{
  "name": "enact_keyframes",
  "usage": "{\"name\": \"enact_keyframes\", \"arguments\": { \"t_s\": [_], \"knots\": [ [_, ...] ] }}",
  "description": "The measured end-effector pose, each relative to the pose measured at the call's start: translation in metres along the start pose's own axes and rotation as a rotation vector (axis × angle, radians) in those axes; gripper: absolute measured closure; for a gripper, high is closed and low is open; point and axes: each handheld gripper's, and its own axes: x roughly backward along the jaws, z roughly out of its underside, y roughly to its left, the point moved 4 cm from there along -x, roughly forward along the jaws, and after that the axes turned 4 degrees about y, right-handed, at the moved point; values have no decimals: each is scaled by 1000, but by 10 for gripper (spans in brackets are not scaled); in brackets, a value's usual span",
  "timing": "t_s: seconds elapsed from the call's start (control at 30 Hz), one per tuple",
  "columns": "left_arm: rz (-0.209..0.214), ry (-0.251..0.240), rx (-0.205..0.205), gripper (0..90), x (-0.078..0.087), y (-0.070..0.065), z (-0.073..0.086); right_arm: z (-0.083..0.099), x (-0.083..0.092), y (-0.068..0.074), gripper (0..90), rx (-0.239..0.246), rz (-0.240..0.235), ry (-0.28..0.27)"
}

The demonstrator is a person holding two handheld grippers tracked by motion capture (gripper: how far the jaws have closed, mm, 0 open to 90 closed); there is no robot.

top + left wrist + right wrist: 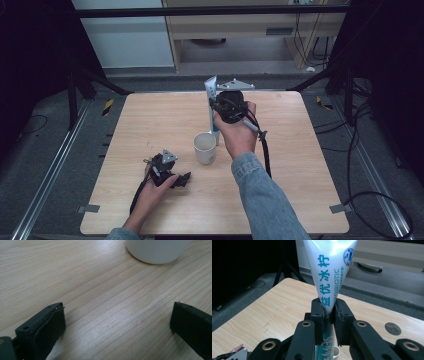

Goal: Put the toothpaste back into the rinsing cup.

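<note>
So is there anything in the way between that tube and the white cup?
Nothing visible is. The right gripper is shut on the tube and holds it upright just behind the cup, whose mouth is open. The left gripper rests open on the table, off to the cup's other side.

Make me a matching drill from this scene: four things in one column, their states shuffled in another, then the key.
1. toothpaste tube
2. white cup
3. left tool
4. right tool

a. jaws apart, nothing between them
b. stands on the table, nothing gripping it
c. clamped shut on something
d. held upright in the air

Pairs: 1-d, 2-b, 3-a, 4-c
</note>
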Motion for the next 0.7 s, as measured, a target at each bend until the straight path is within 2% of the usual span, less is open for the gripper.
{"name": "enact_keyframes", "arguments": {
  "t_s": [0.7],
  "knots": [
    [0,-1,1,0,0,0,0,13,-11,8,790,-7,-8,-8]
  ]
}}
